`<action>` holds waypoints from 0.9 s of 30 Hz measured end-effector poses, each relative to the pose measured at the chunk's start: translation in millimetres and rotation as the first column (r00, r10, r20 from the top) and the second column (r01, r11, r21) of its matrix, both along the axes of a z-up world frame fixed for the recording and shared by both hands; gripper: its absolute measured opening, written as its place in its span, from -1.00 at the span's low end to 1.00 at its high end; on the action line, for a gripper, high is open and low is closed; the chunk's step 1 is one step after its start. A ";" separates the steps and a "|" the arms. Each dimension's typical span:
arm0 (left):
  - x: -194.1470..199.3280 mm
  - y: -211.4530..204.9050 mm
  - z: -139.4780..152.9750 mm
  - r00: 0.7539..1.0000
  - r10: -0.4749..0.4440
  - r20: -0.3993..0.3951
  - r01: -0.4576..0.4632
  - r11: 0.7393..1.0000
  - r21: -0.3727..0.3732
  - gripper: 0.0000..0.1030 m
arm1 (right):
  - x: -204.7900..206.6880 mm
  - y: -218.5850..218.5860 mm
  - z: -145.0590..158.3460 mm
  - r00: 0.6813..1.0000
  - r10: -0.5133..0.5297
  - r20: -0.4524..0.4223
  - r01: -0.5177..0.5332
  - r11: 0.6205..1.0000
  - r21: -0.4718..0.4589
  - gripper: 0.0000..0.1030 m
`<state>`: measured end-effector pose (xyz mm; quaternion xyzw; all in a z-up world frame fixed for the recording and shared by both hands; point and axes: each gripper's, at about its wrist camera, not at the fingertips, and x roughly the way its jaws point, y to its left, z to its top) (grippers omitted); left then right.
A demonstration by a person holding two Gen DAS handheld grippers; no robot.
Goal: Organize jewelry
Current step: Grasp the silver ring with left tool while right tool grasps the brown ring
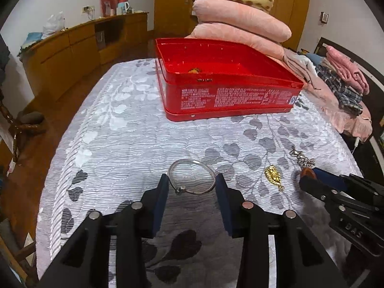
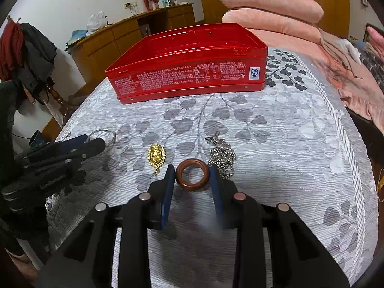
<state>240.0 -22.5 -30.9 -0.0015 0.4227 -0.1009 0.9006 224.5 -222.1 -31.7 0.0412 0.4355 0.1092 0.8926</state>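
A silver bangle [image 1: 191,177] is seen lying flat on the leaf-patterned bedspread [image 1: 134,144], framed between the blue pads of the left tongs [image 1: 191,184]. The pads are held apart, one at each side of the bangle's near half; whether they touch the wire cannot be told. In the right wrist view a brown wooden ring [image 2: 192,174] is bracketed in the same way by the right tongs [image 2: 192,176], whose pads are spread just wider than the ring and lie close against its sides without a visible clamp.

Between the two pieces a gold oval pendant [image 2: 156,155] is laid on the bedspread, and a heap of silver bead chain [image 2: 222,154] rests just beside the wooden ring, on its right. A red tin box [image 2: 189,72], open at the top, stands farther back on the bed, well apart from all the jewelry.

Only from the left wrist view can the inside of the box be looked into, where a small orange-gold object [image 1: 195,70] is made out near the front wall. Only from the right wrist view is the wooden ring shown whole; in the left view it is largely hidden by the right tongs. A stack of pink quilts [image 1: 240,26] is piled behind the box.
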 end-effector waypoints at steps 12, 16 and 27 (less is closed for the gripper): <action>-3.9 2.8 3.4 1.000 -0.014 -0.001 0.014 0.999 -0.036 -0.91 | -4.7 6.2 5.7 1.000 0.015 0.007 -0.015 1.000 -0.013 -0.44; -8.9 5.1 -1.8 1.000 -0.017 -0.015 0.017 0.999 -0.038 0.03 | -5.1 8.2 1.7 1.000 0.018 -0.006 -0.018 1.000 -0.013 -0.45; -19.7 37.3 -4.0 0.996 -0.079 -0.037 0.070 0.978 -0.195 0.20 | -3.7 5.8 -1.9 1.000 0.014 -0.012 -0.014 1.000 -0.004 -0.45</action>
